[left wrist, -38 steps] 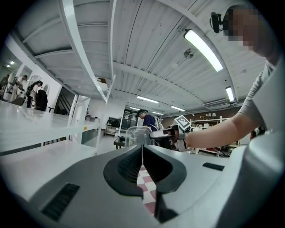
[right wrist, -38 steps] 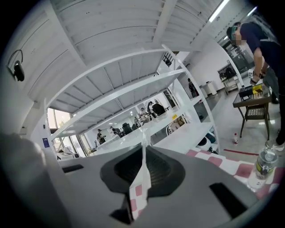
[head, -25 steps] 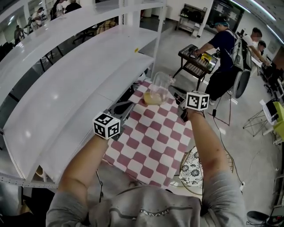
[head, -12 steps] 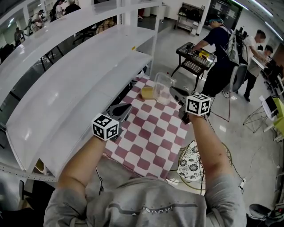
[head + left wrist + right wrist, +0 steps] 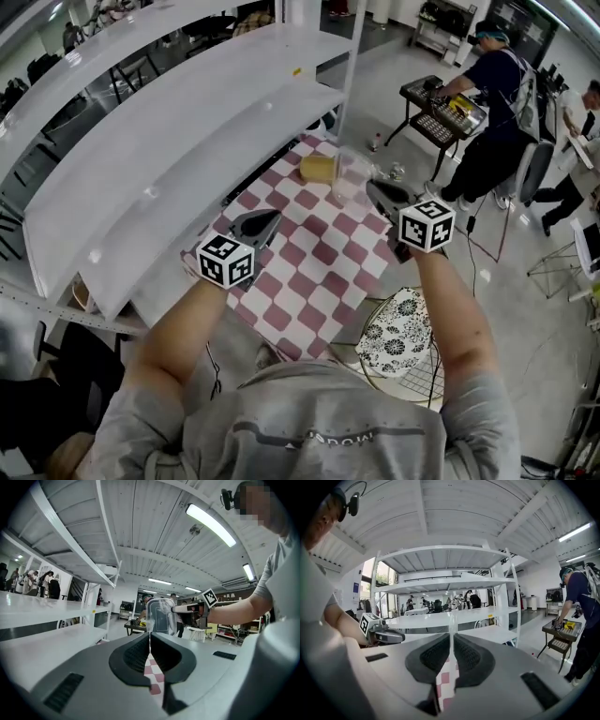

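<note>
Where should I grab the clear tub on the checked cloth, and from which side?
Probably the thin rim wall of the clear tub on its right side, coming in from the right: that wall is slim enough for the jaws, and the yellow stuff sits at its left. The right gripper is closest, though shut on the checked cloth.

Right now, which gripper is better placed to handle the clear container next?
Right, likely. The right gripper is shut on the clear container at the far end of the checkered cloth; the left gripper, jaws together, sits apart at the cloth's left edge.
</note>
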